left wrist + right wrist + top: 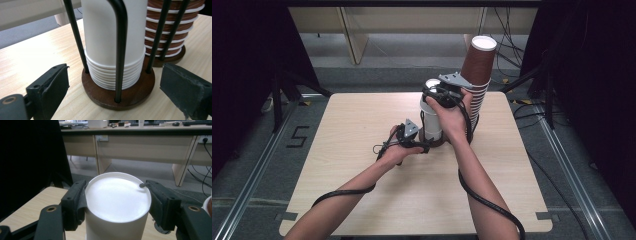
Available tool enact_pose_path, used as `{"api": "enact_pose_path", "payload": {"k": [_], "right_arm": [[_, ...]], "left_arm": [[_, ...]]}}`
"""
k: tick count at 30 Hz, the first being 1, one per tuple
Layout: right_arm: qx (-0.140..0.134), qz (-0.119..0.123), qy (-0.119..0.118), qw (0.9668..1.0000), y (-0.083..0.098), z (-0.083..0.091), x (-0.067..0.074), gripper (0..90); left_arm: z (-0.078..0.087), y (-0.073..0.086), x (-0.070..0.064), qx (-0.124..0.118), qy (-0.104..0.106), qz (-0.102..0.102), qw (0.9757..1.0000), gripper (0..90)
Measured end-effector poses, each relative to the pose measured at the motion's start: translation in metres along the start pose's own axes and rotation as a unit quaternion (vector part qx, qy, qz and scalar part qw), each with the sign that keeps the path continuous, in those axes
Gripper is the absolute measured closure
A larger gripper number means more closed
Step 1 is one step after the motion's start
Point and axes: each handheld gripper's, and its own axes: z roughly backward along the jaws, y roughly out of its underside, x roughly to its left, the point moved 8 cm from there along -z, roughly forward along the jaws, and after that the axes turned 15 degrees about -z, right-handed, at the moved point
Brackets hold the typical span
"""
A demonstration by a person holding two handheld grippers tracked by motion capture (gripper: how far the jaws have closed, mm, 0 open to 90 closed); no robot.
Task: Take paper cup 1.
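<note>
High view – stack: a stack of upturned white paper cups (432,112) is standing in a wire holder at the far middle of the wooden table (362,200), just beside a taller, leaning stack of brown cups (477,75).
High view – right gripper (443,95): it is reaching over the top of the white stack, though the hand is hiding the pads here.
High view – left gripper (414,142): it is sitting low at the holder's foot, on the near left side.
Left gripper view – left gripper (117,85): its jaws are standing spread on either side of the round brown base (112,96), touching nothing, so it is released.
Left gripper view – holder: black wire posts (121,50) are rising around the nested white rims (115,75); the brown stack (170,30) is sitting in a second holder behind.
Right gripper view – right gripper (116,200): it is clamping the top white cup (117,200), one pad on each side just under its upturned bottom.
Handling – weight: the cup is probably very light, so little force is needed.
Handling – stiffness: thin paper walls are likely crushing easily; the bottom ring is the stiffest place to pinch.
Handling – sticking: nested cups may be clinging, so the base probably wants steadying.
Handling – surface: the smooth coating may be slipping under a loose pinch.
</note>
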Motion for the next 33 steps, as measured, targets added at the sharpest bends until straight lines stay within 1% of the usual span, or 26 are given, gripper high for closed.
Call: {"api": "enact_pose_path", "payload": {"k": [1, 2, 3, 5, 6, 7, 8, 9, 10, 11, 12, 14, 16, 17, 19, 20, 21, 22, 23, 25, 27, 29, 30, 31, 32, 33], "right_arm": [[-0.002, 0.000, -0.002, 1.0000, -0.001, 0.001, 0.001, 36.3], [-0.005, 0.004, -0.005, 1.0000, -0.002, 0.003, 0.002, 36.3], [-0.002, 0.001, -0.007, 1.0000, -0.001, 0.005, 0.003, 36.3], [-0.002, 0.005, -0.012, 0.9999, 0.000, 0.009, 0.004, 36.3], [-0.005, 0.003, -0.019, 0.9998, 0.000, 0.013, 0.004, 36.4], [-0.002, -0.004, -0.020, 0.9998, 0.001, 0.016, 0.004, 36.3], [-0.006, 0.002, -0.024, 0.9997, 0.000, 0.017, 0.003, 36.3], [-0.002, -0.010, -0.026, 0.9996, 0.002, 0.020, 0.004, 36.4], [-0.004, -0.004, -0.029, 0.9996, 0.002, 0.022, 0.003, 36.4], [-0.004, -0.004, -0.029, 0.9996, 0.002, 0.022, 0.003, 36.4], [-0.004, -0.010, -0.033, 0.9994, 0.002, 0.025, 0.004, 36.3], [-0.010, -0.007, -0.038, 0.9992, 0.000, 0.029, 0.003, 36.3], [-0.005, -0.019, -0.047, 0.9987, 0.002, 0.036, 0.004, 36.3], [-0.005, -0.018, -0.050, 0.9986, 0.002, 0.038, 0.004, 36.3], [-0.005, -0.015, -0.052, 0.9985, 0.002, 0.039, 0.004, 36.4], [-0.003, -0.019, -0.052, 0.9985, 0.003, 0.044, 0.002, 36.4], [-0.003, -0.019, -0.052, 0.9985, 0.003, 0.044, 0.002, 36.4], [0.000, -0.031, -0.059, 0.9978, 0.005, 0.049, 0.001, 36.3], [0.000, -0.031, -0.059, 0.9978, 0.005, 0.049, 0.001, 36.3], [0.002, -0.035, -0.064, 0.9973, 0.009, 0.055, 0.000, 36.3], [0.003, -0.035, -0.067, 0.9971, 0.012, 0.059, -0.001, 36.4], [0.004, -0.038, -0.066, 0.9971, 0.013, 0.061, -0.002, 36.4], [0.006, -0.041, -0.070, 0.9967, 0.015, 0.064, -0.002, 36.3], [0.008, -0.043, -0.071, 0.9965, 0.016, 0.066, -0.002, 36.3], [0.007, -0.035, -0.074, 0.9966, 0.019, 0.068, -0.004, 36.3], [0.007, -0.035, -0.074, 0.9966, 0.019, 0.068, -0.004, 36.3]], "left_arm": [[0.003, 0.002, 0.002, 0.009, 0.000, -0.012, 0.9999, 7.5], [0.006, 0.002, 0.003, 0.010, -0.001, -0.016, 0.9998, 7.5], [0.008, 0.001, 0.003, 0.007, 0.000, -0.016, 0.9999, 7.5], [0.013, -0.003, 0.002, -0.008, -0.002, -0.008, 0.9999, 7.4], [0.018, -0.003, 0.002, -0.005, 0.000, -0.015, 0.9999, 7.3], [0.023, -0.004, 0.001, -0.009, 0.002, -0.019, 0.9998, 7.1], [0.023, -0.004, 0.001, -0.009, 0.002, -0.019, 0.9998, 7.0], [0.026, -0.004, 0.002, -0.009, 0.002, -0.024, 0.9997, 6.9], [0.028, -0.004, 0.002, -0.008, 0.005, -0.029, 0.9995, 6.4], [0.030, -0.005, 0.001, -0.010, 0.005, -0.030, 0.9995, 6.4], [0.033, -0.006, 0.001, -0.011, 0.004, -0.031, 0.9994, 6.1], [0.037, -0.007, 0.001, -0.017, 0.005, -0.038, 0.9991, 5.9], [0.042, -0.008, -0.001, -0.019, 0.005, -0.042, 0.9989, 5.2], [0.043, -0.008, -0.002, -0.021, 0.006, -0.039, 0.9990, 5.0], [0.047, -0.007, -0.003, -0.024, 0.006, -0.041, 0.9988, 4.8], [0.049, -0.007, -0.003, -0.025, 0.007, -0.042, 0.9988, 4.7], [0.051, -0.007, -0.003, -0.028, 0.007, -0.040, 0.9988, 4.7], [0.053, -0.007, -0.003, -0.029, 0.008, -0.039, 0.9988, 4.5], [0.055, -0.008, -0.004, -0.035, 0.009, -0.037, 0.9987, 4.5], [0.059, -0.009, -0.006, -0.041, 0.012, -0.039, 0.9983, 4.0], [0.066, -0.010, -0.008, -0.041, 0.012, -0.049, 0.9979, 3.7], [0.069, -0.010, -0.009, -0.042, 0.013, -0.049, 0.9978, 3.6], [0.071, -0.010, -0.010, -0.044, 0.014, -0.050, 0.9977, 3.4], [0.074, -0.010, -0.011, -0.044, 0.013, -0.055, 0.9974, 3.3], [0.078, -0.010, -0.011, -0.045, 0.011, -0.059, 0.9972, 3.3], [0.078, -0.010, -0.011, -0.045, 0.011, -0.059, 0.9972, 3.3]]}}
